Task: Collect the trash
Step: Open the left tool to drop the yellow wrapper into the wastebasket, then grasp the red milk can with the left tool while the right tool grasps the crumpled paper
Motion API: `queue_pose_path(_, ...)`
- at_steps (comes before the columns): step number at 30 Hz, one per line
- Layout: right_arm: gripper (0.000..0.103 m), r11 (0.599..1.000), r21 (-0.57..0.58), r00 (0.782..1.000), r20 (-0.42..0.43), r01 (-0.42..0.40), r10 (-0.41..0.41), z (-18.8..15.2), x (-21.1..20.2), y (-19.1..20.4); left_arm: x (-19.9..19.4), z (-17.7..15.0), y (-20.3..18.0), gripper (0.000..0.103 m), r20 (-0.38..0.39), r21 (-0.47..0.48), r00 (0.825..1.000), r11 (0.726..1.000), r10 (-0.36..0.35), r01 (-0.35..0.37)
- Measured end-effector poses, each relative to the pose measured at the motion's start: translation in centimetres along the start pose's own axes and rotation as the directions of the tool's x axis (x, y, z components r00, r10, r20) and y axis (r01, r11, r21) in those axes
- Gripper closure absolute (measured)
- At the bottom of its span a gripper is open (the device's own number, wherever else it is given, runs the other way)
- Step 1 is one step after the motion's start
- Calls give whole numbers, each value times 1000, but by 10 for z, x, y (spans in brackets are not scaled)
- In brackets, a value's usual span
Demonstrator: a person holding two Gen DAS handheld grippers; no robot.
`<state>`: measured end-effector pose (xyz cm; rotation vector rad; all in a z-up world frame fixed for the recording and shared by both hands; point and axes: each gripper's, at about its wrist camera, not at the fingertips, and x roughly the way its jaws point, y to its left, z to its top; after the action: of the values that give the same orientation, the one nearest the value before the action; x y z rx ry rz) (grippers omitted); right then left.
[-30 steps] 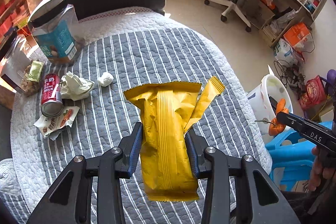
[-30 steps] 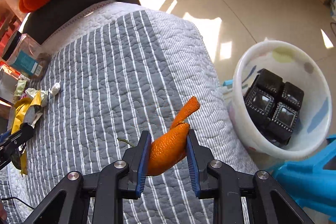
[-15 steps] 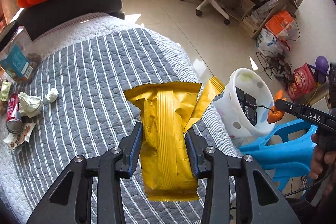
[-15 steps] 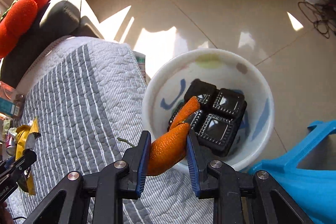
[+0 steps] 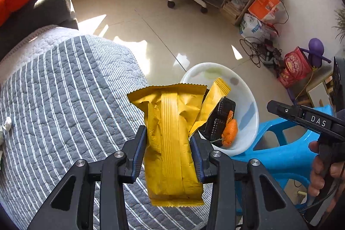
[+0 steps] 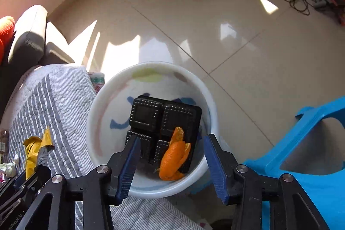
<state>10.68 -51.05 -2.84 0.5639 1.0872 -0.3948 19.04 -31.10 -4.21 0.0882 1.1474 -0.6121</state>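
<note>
- Sunlit tile floor, a swivel chair and cluttered shelves fill the background of the left wrist view; nearer is a grey striped quilt (image 5: 64,100) on what may be a table or a bed, though its base is hidden.
- Beside the quilt's edge stands the white bin (image 5: 248,100), the landmark here. The left gripper (image 5: 169,156) is clamped on a yellow wrapper (image 5: 170,139), held over the quilt's edge just short of the bin.
- I judge the wrapper light, crinkly and slick; the mid-body pinch suits it, since its loose torn flap would slip.
- The wrapper hides part of the bin's near wall and contents. Only the tip of the right gripper shows, at the far right beyond the bin.
- In the right wrist view, the right gripper (image 6: 172,162) hovers over the bin (image 6: 103,105), jaws opening with nothing between them.
- An orange peel (image 6: 173,154) lies inside the bin on a black tray (image 6: 151,115); it looks soft and light.
- The bin's floor under the tray is hidden.
</note>
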Motion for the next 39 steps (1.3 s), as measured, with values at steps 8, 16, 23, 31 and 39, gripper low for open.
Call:
queue_pose_path(8, 42, 999, 33, 1000, 21, 14, -15, -1, -14, -25, 30, 20, -49, 62, -21, 52, 1000, 998, -22, 23)
queue_pose_path(16, 32, 999, 29, 999, 26, 40, -40, 0, -18, -35, 29, 33, -60, 24, 70, 90, 996, 995, -54, 48)
queue_pose_path(23, 25, 1000, 9, 999, 41, 27, -28, -2, -23, -23, 13, 28, -25, 14, 72, 49, 997, 999, -2, -2)
queue_pose_path(31, 13, 999, -40, 999, 40, -2, 4, -7, -24, 17, -18, 3, 37, 3, 71, 6, 993, 995, 96, -96)
queue_pose_path(39, 7, 991, -132, 1000, 15, -21, 23, -20, -14, 77, -63, -31, 108, 0, 78, -72, 976, 978, 202, -196)
